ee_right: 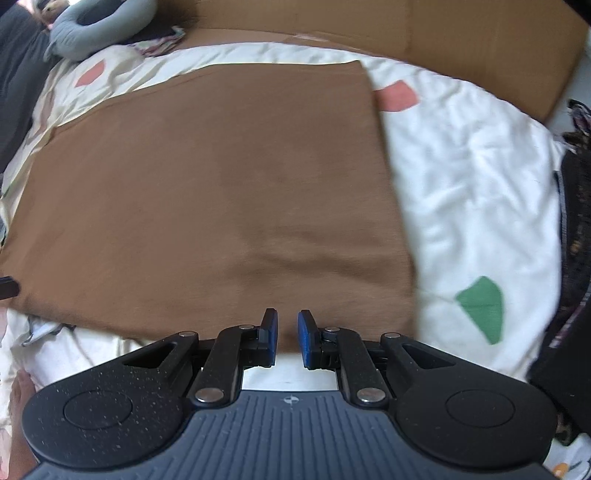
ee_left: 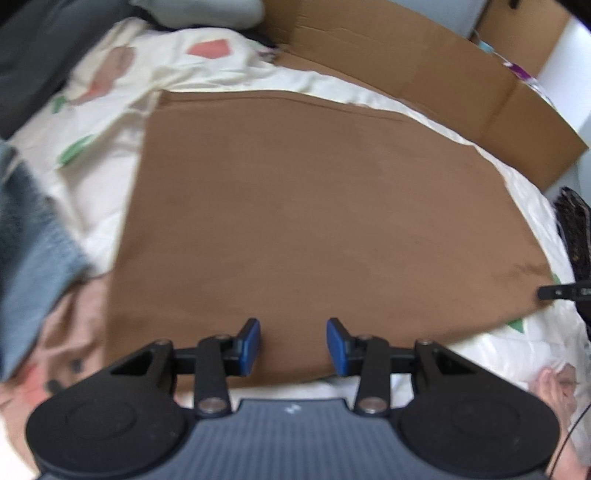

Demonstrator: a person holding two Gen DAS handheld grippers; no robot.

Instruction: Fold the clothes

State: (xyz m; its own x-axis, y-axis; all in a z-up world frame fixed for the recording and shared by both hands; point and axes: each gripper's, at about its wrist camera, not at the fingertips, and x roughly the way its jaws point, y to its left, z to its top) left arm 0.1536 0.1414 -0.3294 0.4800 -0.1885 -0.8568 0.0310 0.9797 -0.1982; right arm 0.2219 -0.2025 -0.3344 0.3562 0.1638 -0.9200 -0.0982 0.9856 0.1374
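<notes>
Brown cloth point(ee_left: 314, 221) lay flat on quilt point(ee_right: 461, 166). L gripper point(ee_left: 293, 347) over its near edge, fingers apart, empty. R gripper point(ee_right: 287, 338) likewise, narrow gap, nothing between.

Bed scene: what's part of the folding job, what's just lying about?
Job:
- brown garment, spread flat
- left tongs, open, empty
- right tongs, opening, empty

Lying about:
- cardboard box
- grey-blue knit
- ring cushion
- patterned quilt, underneath
</notes>
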